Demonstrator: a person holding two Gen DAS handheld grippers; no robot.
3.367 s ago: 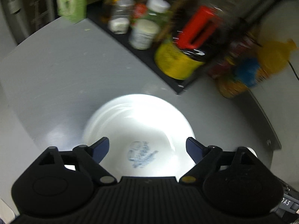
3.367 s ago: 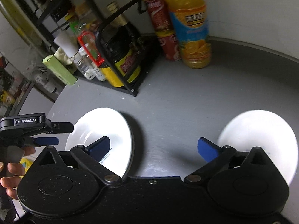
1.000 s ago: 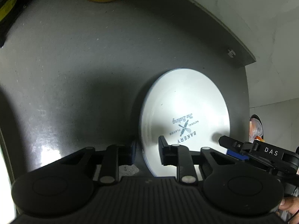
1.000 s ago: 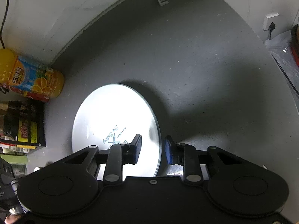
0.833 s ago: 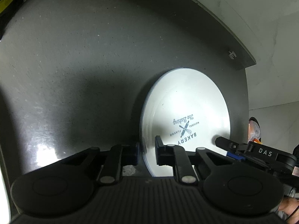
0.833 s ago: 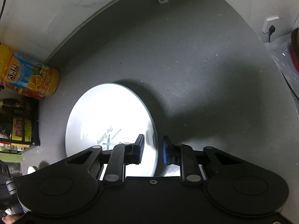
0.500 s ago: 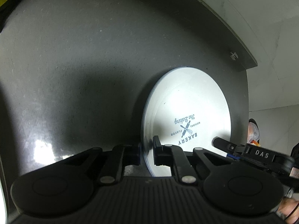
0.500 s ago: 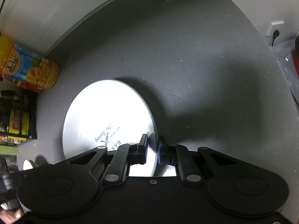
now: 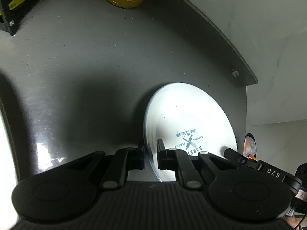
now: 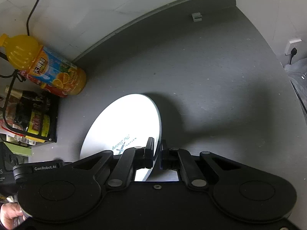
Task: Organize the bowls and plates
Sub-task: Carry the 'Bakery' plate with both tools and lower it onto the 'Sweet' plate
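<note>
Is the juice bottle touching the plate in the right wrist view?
No, the juice bottle stands by the wall, with bare grey counter between it and the plate.

My round white ceramic plate (image 9: 189, 118) carries dark-blue bakery lettering; the matte stone counter (image 9: 96, 57) is dark grey; the plastic juice bottle (image 10: 48, 67) is orange.
</note>
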